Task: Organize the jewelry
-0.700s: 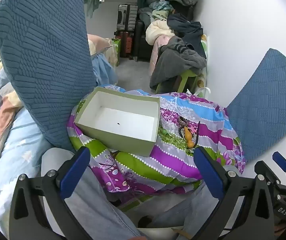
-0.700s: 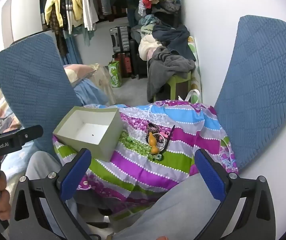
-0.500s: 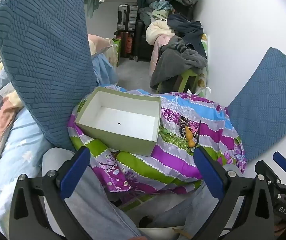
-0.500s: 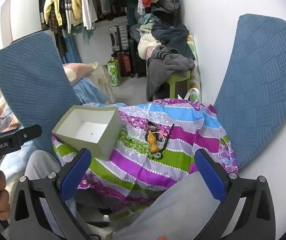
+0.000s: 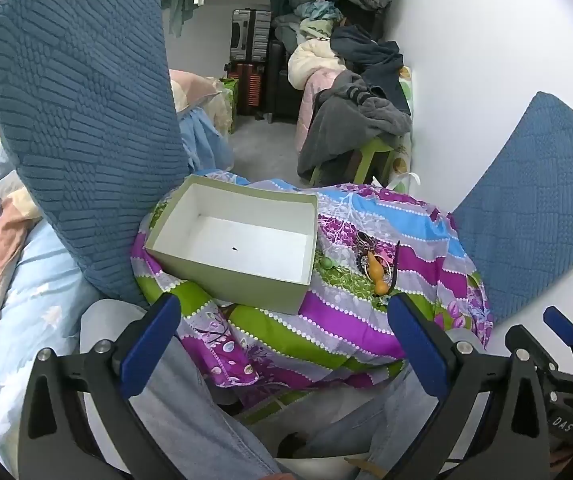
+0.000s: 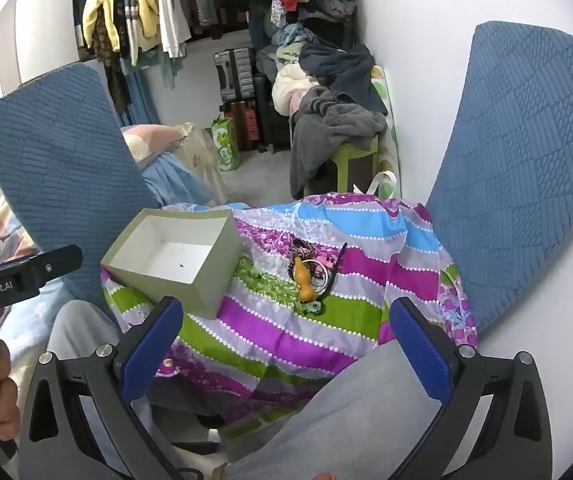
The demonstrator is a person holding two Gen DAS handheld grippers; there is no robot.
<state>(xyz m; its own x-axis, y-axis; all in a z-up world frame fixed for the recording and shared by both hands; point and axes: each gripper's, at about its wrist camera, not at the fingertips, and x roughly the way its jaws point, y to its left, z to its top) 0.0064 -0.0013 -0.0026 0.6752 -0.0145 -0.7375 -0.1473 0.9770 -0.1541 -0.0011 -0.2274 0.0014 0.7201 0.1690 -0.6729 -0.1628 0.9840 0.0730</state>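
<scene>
Grippers unchanged from a moment ago: left gripper and right gripper both gape wide, empty. Jewelry lies heaped on striped cloth beside the open box.

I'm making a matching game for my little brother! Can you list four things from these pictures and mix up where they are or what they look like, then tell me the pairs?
Things:
1. box
2. gourd-shaped charm
3. small green bead
4. grey clothes

Descriptions:
A. orange, in the jewelry pile
B. draped over a green stool
C. open, white inside, nearly empty
D. alone on the cloth between box and pile

Pairs: 1-C, 2-A, 3-D, 4-B
</scene>
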